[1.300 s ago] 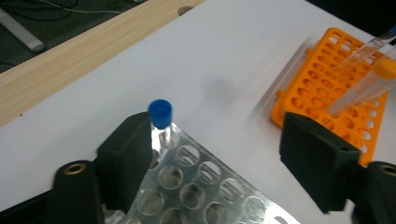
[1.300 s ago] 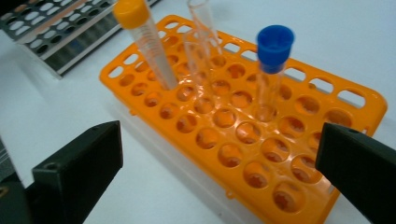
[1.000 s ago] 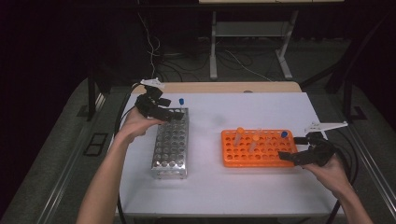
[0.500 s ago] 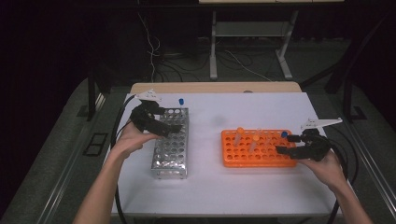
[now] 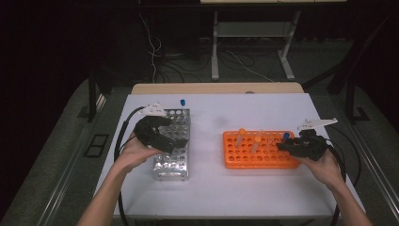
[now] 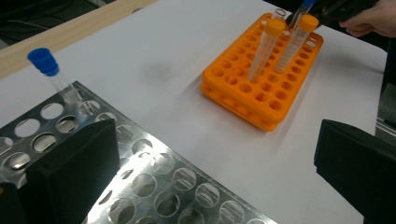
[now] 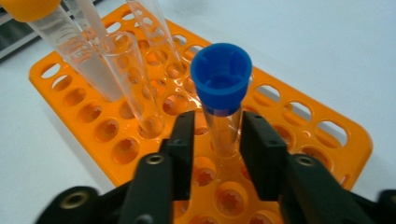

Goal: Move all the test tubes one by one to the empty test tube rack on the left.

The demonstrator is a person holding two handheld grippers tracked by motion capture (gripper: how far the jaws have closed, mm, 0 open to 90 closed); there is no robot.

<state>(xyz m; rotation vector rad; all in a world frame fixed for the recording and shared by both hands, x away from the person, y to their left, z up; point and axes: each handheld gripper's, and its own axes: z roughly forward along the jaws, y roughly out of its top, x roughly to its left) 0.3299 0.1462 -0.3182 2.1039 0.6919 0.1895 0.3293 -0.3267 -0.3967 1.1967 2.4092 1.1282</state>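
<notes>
The left gripper (image 5: 170,135) hovers wide open above the metal tube rack (image 5: 175,162). On the right, the right gripper (image 7: 217,140) has just closed onto a blue-capped test tube (image 7: 221,100) standing in the orange rack (image 7: 322,135).

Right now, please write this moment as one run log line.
right hand-held gripper: jaws just closing on blue-capped tube in orange rack | left hand-held gripper: open, above metal rack

A white table (image 5: 211,188) fronts a wooden board (image 5: 216,88), with a grey-legged bench (image 5: 251,33) beyond it.
</notes>
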